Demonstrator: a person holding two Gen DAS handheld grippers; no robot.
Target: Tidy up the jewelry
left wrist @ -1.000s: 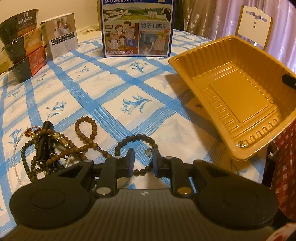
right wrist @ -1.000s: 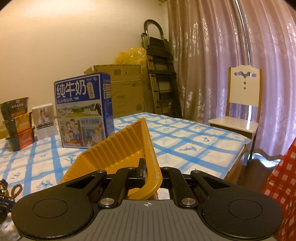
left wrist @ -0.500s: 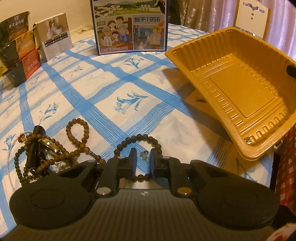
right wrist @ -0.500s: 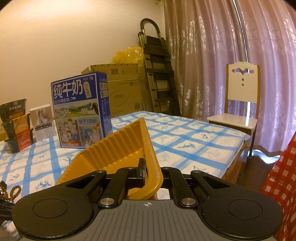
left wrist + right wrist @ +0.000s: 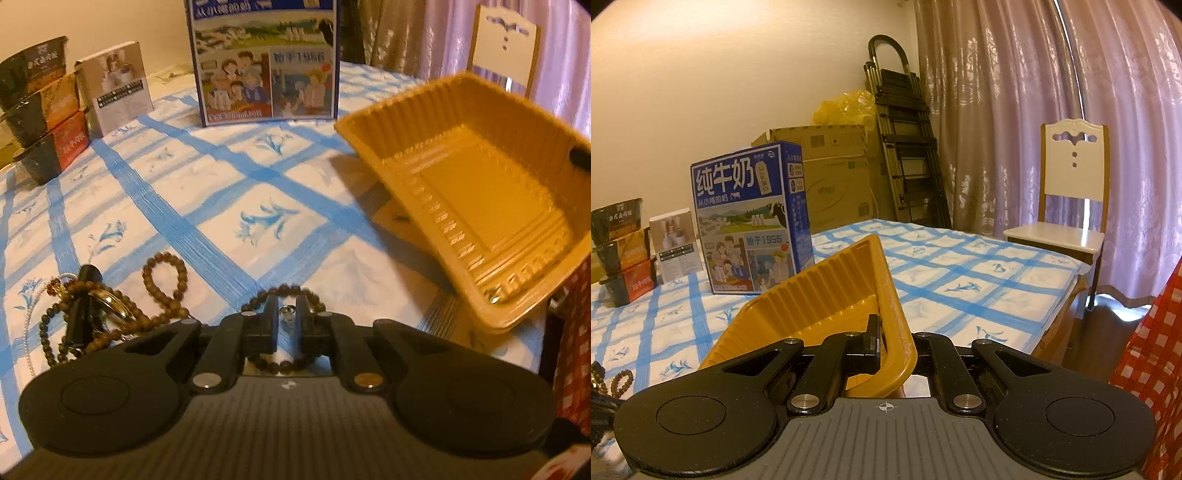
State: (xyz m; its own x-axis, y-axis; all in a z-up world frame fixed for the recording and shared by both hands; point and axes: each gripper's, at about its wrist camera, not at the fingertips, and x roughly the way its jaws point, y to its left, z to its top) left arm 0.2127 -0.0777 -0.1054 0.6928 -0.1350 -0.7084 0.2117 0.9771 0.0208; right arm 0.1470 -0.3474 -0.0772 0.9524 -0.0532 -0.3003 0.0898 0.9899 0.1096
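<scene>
My left gripper (image 5: 286, 314) is closing around a dark bead bracelet (image 5: 284, 365) with a small silver charm between the fingers; the jaws are nearly together. A pile of brown bead necklaces, a gold ring and a black piece (image 5: 92, 314) lies on the tablecloth to its left. My right gripper (image 5: 892, 345) is shut on the rim of a yellow plastic tray (image 5: 827, 302) and holds it tilted; the tray also shows in the left wrist view (image 5: 480, 206) at the right, with a small item in its lower corner.
A blue milk carton box (image 5: 264, 59) stands at the back of the table. Stacked noodle bowls (image 5: 40, 110) and a small white box (image 5: 118, 85) are at the back left. A white chair (image 5: 1071, 206) stands past the table's right edge.
My left gripper has moved forward over the dark bracelet and its fingers have narrowed around it. The tray stays tilted in my right gripper.
</scene>
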